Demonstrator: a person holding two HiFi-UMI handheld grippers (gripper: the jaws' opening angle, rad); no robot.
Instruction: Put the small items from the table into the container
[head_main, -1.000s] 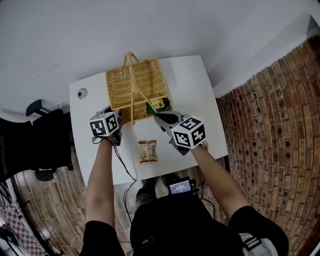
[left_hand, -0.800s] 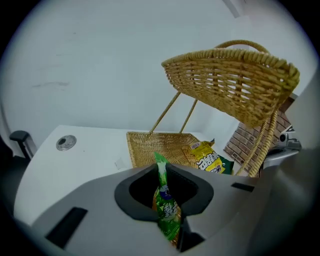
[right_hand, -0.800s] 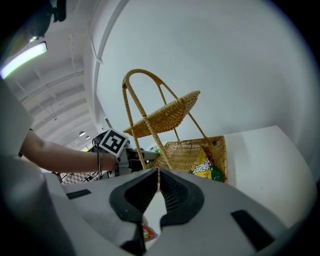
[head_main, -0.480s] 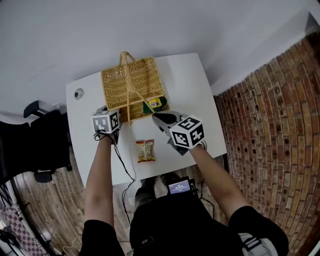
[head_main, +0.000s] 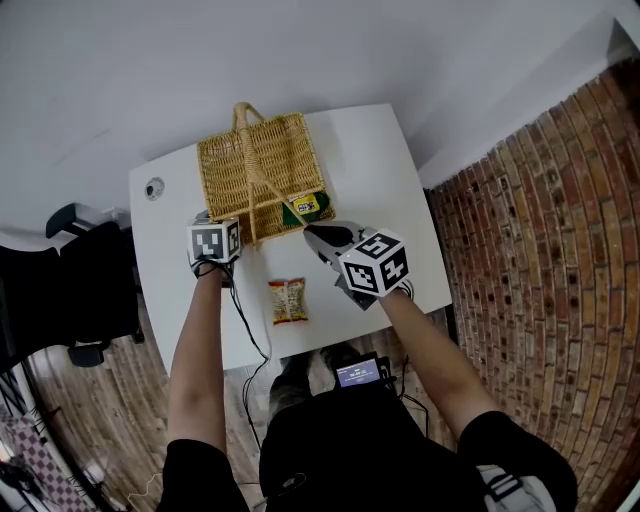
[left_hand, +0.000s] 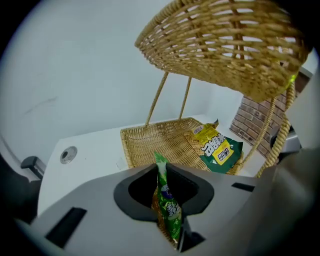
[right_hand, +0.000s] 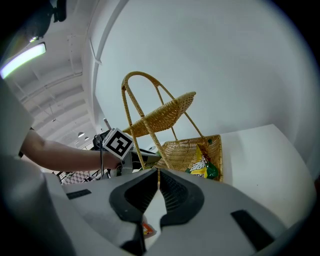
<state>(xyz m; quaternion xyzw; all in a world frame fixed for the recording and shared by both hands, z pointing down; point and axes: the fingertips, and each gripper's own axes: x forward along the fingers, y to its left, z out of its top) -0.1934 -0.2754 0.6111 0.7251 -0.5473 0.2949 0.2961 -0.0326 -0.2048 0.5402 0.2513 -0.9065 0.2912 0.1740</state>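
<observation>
Left gripper view is showing the left gripper (left_hand: 163, 187) easing its jaws apart around a slim green snack packet (left_hand: 169, 212). It is rolling nearer the woven wicker basket (head_main: 258, 172) than a second ago. The right gripper (right_hand: 158, 186) is staying clamped on a thin wicker strand (right_hand: 158, 173). An orange snack pouch (head_main: 288, 300) is lying at lower centre of the white table (head_main: 390, 180).

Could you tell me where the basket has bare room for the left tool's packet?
Bare wicker floor lies in the open compartment, between its rim and the yellow-green packet. That packet's corner is crowded; the raised lid hangs overhead.
</observation>
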